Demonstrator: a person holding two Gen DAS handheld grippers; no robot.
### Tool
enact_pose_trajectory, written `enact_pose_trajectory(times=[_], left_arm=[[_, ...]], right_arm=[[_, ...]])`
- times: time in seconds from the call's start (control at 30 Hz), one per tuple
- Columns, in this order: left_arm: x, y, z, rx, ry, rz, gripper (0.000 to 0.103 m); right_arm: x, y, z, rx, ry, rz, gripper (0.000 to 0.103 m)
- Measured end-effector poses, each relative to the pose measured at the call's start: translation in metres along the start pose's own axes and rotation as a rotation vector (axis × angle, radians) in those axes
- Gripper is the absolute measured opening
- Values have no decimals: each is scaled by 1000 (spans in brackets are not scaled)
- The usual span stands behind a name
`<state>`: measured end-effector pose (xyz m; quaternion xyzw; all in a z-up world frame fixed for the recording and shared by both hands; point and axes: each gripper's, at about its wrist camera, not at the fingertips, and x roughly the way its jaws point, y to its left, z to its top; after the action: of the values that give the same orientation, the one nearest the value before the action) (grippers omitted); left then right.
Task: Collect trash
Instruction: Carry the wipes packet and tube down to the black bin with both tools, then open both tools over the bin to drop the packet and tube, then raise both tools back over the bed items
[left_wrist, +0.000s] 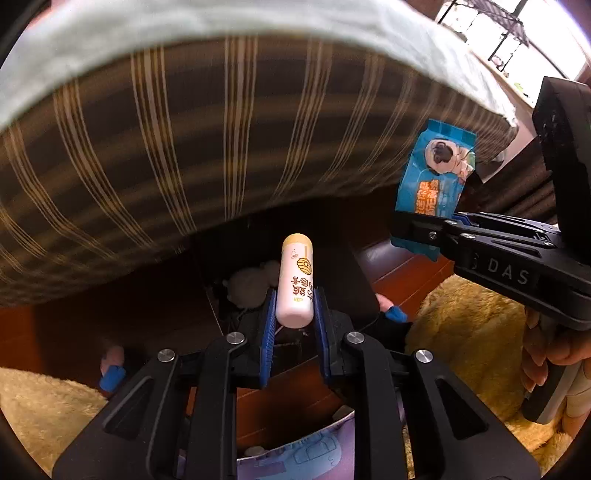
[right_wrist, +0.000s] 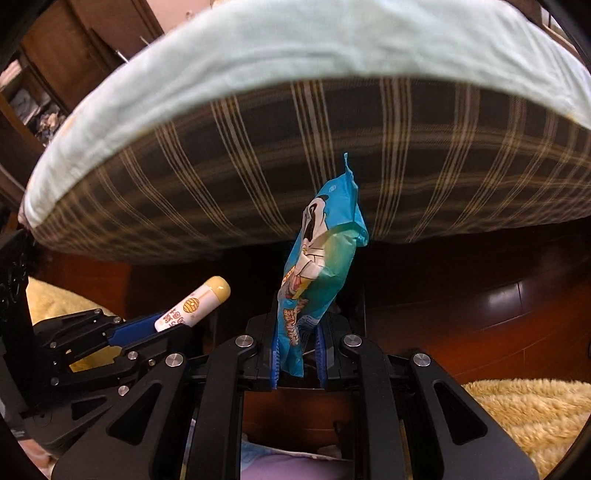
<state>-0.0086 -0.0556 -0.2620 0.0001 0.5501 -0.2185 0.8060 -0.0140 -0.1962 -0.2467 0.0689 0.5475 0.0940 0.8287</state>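
My left gripper is shut on a white tube with a yellow cap, held upright above a dark bin with crumpled white paper inside. The tube also shows in the right wrist view. My right gripper is shut on a blue snack wrapper, held upright. The wrapper also shows at the right of the left wrist view, with the right gripper clamped on its lower edge.
A bed with a striped dark mattress side and a pale green sheet fills the background. The floor is red-brown wood. A fluffy yellow rug lies at both sides. A purple printed item lies below the left gripper.
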Motion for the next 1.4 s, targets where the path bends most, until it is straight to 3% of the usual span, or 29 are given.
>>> enact_pose_trajectory(times=[0.27, 0.53, 0.63, 0.73, 0.8, 0.93, 1.03, 1.1, 1.27, 1.4], left_arm=[[21, 11, 3, -20, 45, 5, 18], [33, 10, -3, -23, 83, -11, 18], [40, 12, -2, -34, 98, -14, 18], [39, 15, -3, -46, 94, -6, 22], [38, 18, -4, -50, 88, 9, 27], [32, 23, -4, -60, 79, 35, 38], [23, 22, -4, -56, 58, 47, 51], [13, 22, -3, -63, 43, 55, 68], [-25, 21, 5, -76, -18, 66, 84], [-68, 18, 23, -51, -110, 79, 90]], right_arm=[[28, 6, -8, -32, 87, -5, 18], [40, 9, -2, -7, 93, 10, 20], [39, 8, 2, 6, 90, 2, 26], [37, -12, 15, 20, 83, 0, 38], [34, -18, 18, 34, 71, -4, 51], [23, -33, 24, 67, 39, -5, 64], [14, -41, 26, 92, 16, -11, 74], [5, -47, 28, 111, 2, -6, 85], [-33, -50, 41, 127, -59, 35, 90], [-81, -45, 66, 88, -179, 42, 93]])
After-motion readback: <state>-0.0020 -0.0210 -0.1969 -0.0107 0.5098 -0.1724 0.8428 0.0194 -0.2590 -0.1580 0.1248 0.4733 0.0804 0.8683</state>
